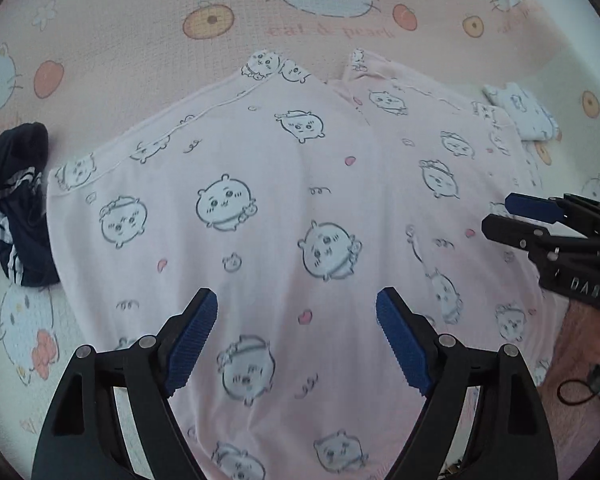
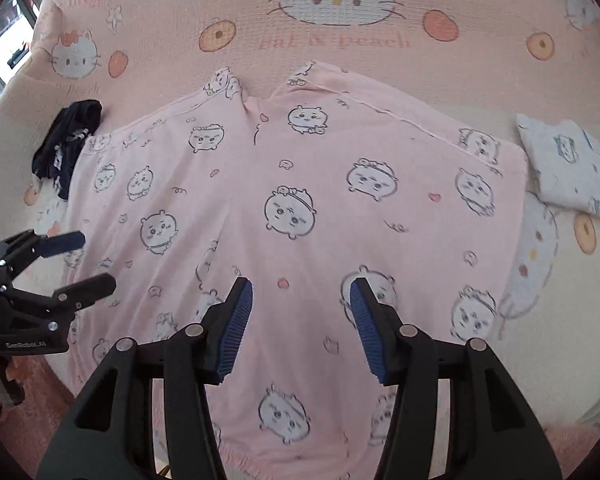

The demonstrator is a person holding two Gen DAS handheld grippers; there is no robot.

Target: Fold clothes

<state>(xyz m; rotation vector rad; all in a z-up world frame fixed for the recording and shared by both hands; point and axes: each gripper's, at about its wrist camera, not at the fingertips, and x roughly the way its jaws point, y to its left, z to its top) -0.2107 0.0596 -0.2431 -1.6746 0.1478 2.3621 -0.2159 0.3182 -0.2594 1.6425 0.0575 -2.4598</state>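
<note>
Nearest, the left gripper (image 1: 296, 336) and right gripper (image 2: 300, 324) hang with jaws spread and empty above the pale pink cartoon-printed garment (image 1: 284, 208) spread flat on the pink cat-patterned bed cover (image 1: 140, 28), a crumpled dark navy garment (image 1: 16, 204) touching its left edge, a folded white printed cloth (image 2: 572, 172) beyond its right.

A pink bedspread (image 2: 480, 80) printed with cartoon cats, peaches and the words "cat & peach" covers the bed. A window (image 2: 4, 28) shows at the far left corner.
</note>
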